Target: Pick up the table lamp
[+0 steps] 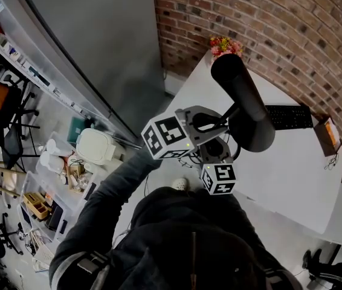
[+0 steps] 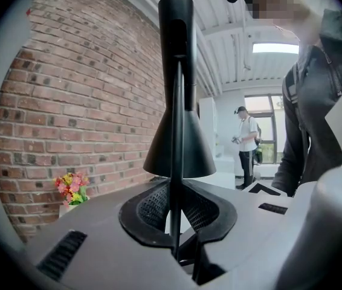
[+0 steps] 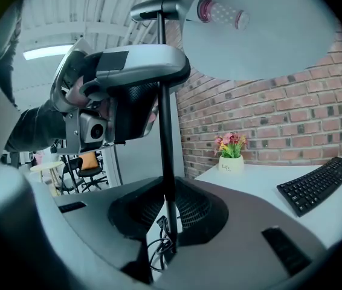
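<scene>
Now | left gripper [image 2: 176, 213] clenched on lamp [image 2: 179, 144] stem [image 2: 177, 95] | right gripper [image 3: 166, 216] clamped lower on stem | lamp near tabletop's [image 1: 292, 174] left edge | risk: thin stem twists between pads, top-heavy shade [image 1: 243, 101] tips; cord [image 3: 157, 246] snags

Red brick wall [image 1: 267, 35] along far and right side. White desk [image 1: 292, 180] against it; black keyboard [image 1: 289, 117] on desk, small pot of pink and yellow flowers [image 1: 225, 46] at far corner. Plain grey wall panel [image 1: 98, 35] on left. Office chair [image 1: 11, 135] and clutter at far left. White ribbed ceiling [image 2: 231, 17], strip light [image 2: 275, 48] lit. Window [image 2: 266, 110] at far end, person [image 2: 245, 144] standing before it.
</scene>
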A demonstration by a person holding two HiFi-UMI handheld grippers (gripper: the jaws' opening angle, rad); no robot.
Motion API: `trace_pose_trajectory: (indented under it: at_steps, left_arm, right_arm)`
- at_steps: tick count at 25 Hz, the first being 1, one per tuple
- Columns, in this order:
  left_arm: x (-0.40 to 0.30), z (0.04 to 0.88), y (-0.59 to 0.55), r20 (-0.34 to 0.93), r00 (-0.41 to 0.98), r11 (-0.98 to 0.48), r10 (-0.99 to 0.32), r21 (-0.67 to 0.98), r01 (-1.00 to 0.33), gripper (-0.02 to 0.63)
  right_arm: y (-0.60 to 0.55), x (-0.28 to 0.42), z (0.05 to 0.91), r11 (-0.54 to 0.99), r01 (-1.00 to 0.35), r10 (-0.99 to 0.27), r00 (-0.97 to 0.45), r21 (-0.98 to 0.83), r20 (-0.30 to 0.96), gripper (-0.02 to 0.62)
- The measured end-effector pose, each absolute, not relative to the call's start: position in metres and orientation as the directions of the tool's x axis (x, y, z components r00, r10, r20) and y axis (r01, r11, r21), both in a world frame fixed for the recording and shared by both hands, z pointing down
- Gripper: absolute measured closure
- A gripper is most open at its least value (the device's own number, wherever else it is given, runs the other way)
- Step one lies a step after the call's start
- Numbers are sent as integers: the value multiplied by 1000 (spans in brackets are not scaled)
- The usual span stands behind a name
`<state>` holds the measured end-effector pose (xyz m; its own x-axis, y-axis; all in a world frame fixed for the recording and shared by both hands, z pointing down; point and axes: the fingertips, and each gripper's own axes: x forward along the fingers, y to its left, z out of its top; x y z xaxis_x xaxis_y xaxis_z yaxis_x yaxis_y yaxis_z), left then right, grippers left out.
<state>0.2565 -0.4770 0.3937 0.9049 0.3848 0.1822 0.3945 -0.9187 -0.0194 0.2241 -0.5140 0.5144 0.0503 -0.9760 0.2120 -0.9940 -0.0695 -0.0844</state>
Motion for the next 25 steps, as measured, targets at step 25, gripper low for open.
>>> trace_pose_trajectory:
  at_steps: [25]
  left_arm:
    - [244, 349, -525, 73, 973, -976, 217, 26, 216, 565]
  right_arm:
    - [-549, 205, 462, 58, -998, -989, -60, -20, 137, 544]
